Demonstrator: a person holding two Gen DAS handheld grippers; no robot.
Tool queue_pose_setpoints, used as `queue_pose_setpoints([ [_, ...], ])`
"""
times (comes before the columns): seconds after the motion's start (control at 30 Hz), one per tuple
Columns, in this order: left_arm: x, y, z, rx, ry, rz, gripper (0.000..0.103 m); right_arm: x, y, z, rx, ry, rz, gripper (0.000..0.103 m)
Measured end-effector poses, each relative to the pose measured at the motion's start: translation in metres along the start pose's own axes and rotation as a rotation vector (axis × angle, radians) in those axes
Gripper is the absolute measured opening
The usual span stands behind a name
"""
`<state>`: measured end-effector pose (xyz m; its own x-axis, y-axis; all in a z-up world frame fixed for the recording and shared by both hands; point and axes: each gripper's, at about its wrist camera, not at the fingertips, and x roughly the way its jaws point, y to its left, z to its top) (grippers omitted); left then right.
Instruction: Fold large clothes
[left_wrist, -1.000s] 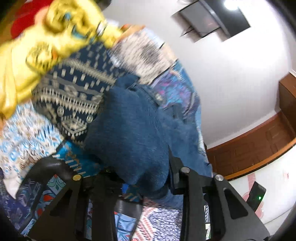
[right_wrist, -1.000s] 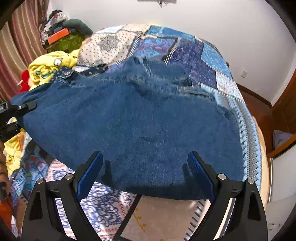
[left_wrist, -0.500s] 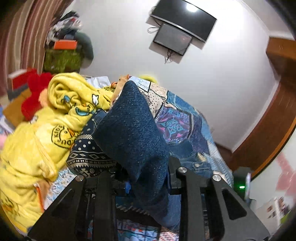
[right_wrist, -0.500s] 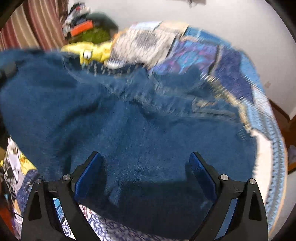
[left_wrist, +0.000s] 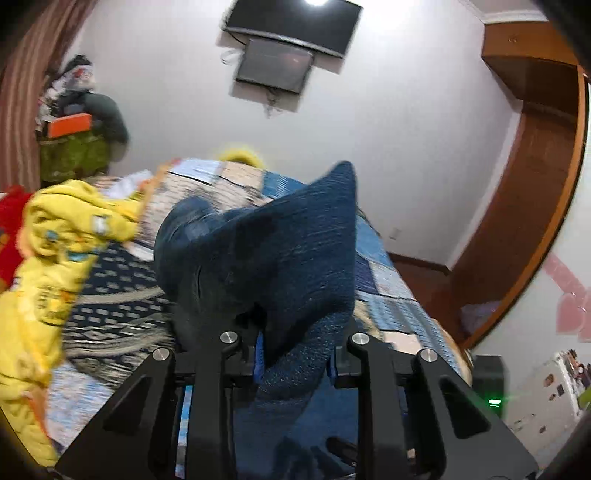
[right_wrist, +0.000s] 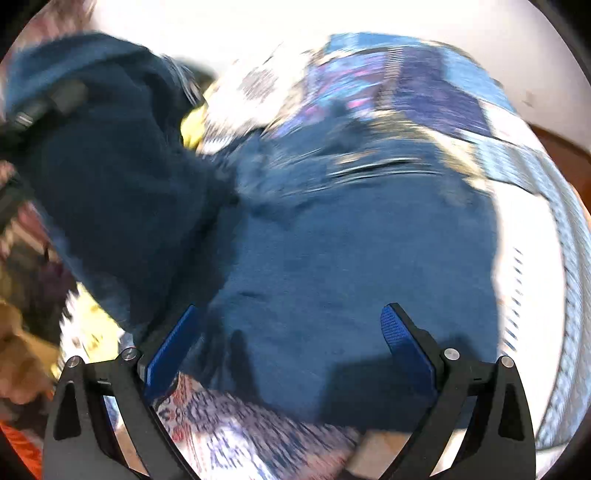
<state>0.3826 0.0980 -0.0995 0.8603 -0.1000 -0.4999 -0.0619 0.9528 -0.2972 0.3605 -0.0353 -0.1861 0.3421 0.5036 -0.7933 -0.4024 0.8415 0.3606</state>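
Now the left tool (left_wrist: 293, 360) has swung up from low over the bed (left_wrist: 388, 291), jaws closing on a bunched corner of the jeans (right_wrist: 332, 251) (fold-over starting). Right tool (right_wrist: 291, 343) is opening wide above the denim lying flat, gripping nothing.

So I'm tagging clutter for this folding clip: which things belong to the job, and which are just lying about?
Job:
- jeans
- left gripper, closing on a denim fold
- right gripper, open above the denim
- patchwork bedspread

Lying about:
- yellow garment
- wall screen
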Motion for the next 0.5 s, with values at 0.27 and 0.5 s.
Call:
queue_pose_setpoints([
  [0.27,0.046,-0.116,-0.057,0.251,0.15,-0.134,0.022,-0.075,-0.095,-0.034,0.193,-0.098,-0.174,0.098],
  [0.5,0.075,-0.139,-0.119,0.434,0.376,-0.17,0.023,-0.104,-0.124,-0.06,0.257,-0.111,-0.229,0.098],
])
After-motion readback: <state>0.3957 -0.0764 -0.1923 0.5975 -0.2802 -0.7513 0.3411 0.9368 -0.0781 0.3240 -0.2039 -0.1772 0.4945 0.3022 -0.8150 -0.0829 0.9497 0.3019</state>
